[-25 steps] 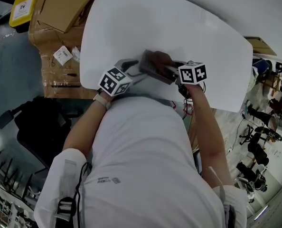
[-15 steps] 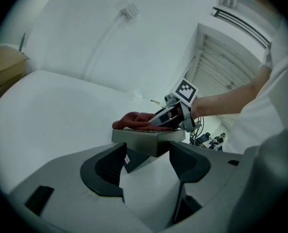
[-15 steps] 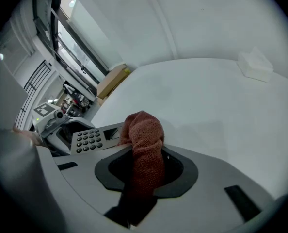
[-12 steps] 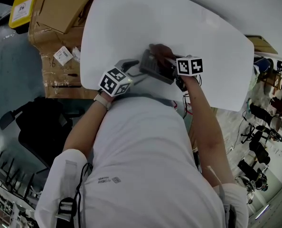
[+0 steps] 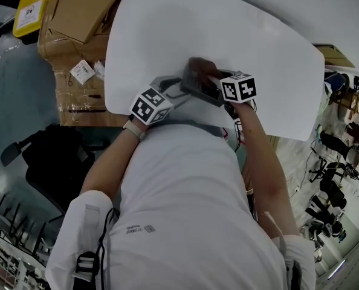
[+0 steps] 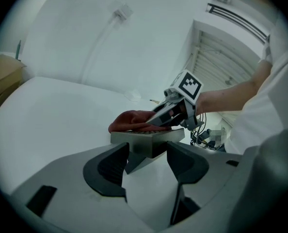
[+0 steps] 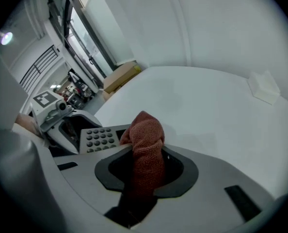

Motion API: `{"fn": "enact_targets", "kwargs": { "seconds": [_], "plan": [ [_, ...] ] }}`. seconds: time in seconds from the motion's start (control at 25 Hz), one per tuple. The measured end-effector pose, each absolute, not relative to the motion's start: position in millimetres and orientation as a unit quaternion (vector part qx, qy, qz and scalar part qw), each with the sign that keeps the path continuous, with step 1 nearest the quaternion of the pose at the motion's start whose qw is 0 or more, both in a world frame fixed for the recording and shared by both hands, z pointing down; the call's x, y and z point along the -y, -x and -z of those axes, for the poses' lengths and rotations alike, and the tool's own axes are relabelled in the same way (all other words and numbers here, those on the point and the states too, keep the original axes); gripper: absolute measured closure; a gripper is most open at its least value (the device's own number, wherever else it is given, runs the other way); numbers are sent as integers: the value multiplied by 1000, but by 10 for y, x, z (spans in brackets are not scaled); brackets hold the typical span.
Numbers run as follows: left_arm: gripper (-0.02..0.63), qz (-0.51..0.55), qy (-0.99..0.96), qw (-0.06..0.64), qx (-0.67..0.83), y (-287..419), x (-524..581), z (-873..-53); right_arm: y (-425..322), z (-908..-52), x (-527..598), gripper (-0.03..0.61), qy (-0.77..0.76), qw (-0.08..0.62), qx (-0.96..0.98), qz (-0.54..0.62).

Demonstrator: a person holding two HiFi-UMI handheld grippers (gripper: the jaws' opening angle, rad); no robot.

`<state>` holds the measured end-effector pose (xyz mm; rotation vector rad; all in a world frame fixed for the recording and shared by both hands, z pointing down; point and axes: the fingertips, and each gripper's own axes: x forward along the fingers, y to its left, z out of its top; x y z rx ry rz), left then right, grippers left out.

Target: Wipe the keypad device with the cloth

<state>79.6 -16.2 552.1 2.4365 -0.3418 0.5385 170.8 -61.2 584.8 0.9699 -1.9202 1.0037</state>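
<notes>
The grey keypad device (image 5: 196, 88) lies near the front edge of the white table (image 5: 252, 35). A dark red cloth (image 5: 199, 66) rests on its top, and my right gripper (image 5: 211, 80) is shut on the cloth. In the right gripper view the cloth (image 7: 145, 142) bunches up out of my right gripper (image 7: 146, 166), beside the rows of keys on the device (image 7: 98, 137). My left gripper (image 6: 148, 157) stands at the device's near corner (image 6: 144, 139); its jaws are closing with that corner between them, and a gap still shows at the pads.
Cardboard boxes (image 5: 83, 8) and a yellow bin (image 5: 31, 6) stand on the floor to the table's left. A black chair (image 5: 46, 156) is beside the person. A small white object (image 7: 264, 87) lies further out on the table.
My left gripper has moved right, up to the device's corner. My right gripper has slid the cloth a little way left and further across the device's top.
</notes>
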Motion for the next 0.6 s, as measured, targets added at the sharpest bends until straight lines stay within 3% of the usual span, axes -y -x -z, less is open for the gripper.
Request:
{"fn": "enact_targets", "kwargs": {
  "seconds": [0.6],
  "plan": [
    [356,-208,-919,301,145,-778,149,-5538,-1222,-5336,223,472,-294,363,786,-405]
  ]
}}
